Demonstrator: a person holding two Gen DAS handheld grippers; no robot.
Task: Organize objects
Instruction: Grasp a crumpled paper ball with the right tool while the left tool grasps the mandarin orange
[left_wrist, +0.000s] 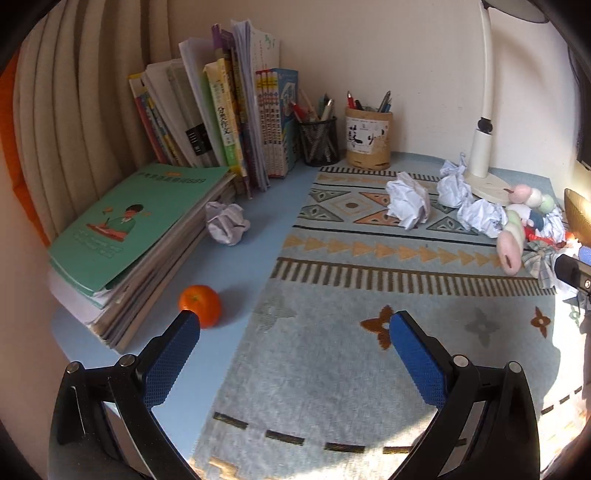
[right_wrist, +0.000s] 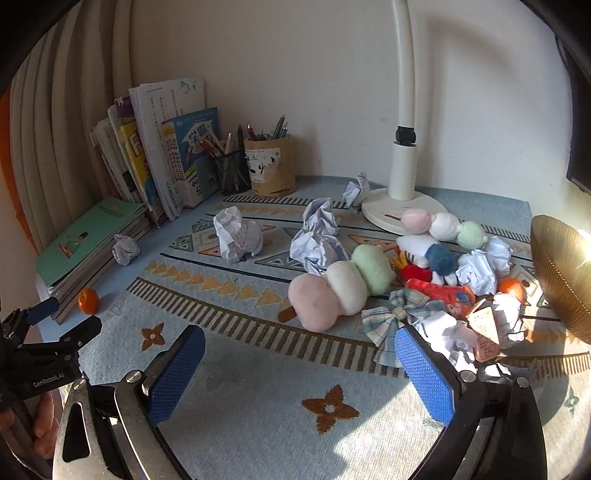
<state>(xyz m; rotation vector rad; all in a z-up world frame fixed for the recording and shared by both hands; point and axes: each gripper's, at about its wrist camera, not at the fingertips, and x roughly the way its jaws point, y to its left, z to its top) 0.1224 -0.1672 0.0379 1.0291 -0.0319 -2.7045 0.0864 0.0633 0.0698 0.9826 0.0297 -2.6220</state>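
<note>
I am holding my left gripper (left_wrist: 293, 326) spread wide with nothing between its blue pads (left_wrist: 170, 363), hovering low over the patterned mat (left_wrist: 332, 369) near its left edge. Just past my left fingertip a tangerine (left_wrist: 200, 305) is sitting on the bare blue desk (left_wrist: 255, 229), close beside the flat stack of books (left_wrist: 122, 254) topped by a green cover. A crumpled paper ball (left_wrist: 226, 222) is lying farther back by the same stack, and upright books (left_wrist: 229, 110) are leaning against the wall next to a black mesh pen cup (left_wrist: 318, 140) and a tan pen holder (left_wrist: 368, 142). I am keeping my right gripper (right_wrist: 299, 345) just as wide apart and equally unladen, its right pad (right_wrist: 424, 376) touching or just in front of a plaid bow (right_wrist: 393, 314). Ahead of it a pink, white and green dango plush (right_wrist: 341, 284) is lying on the mat, with a second one (right_wrist: 445, 225) behind near the white lamp base (right_wrist: 402, 208). Paper balls (right_wrist: 317, 236) are scattered around, a second tangerine (right_wrist: 511, 288) is peeking out of the pile, and a gold bowl (right_wrist: 561, 273) is standing at the right edge.
</note>
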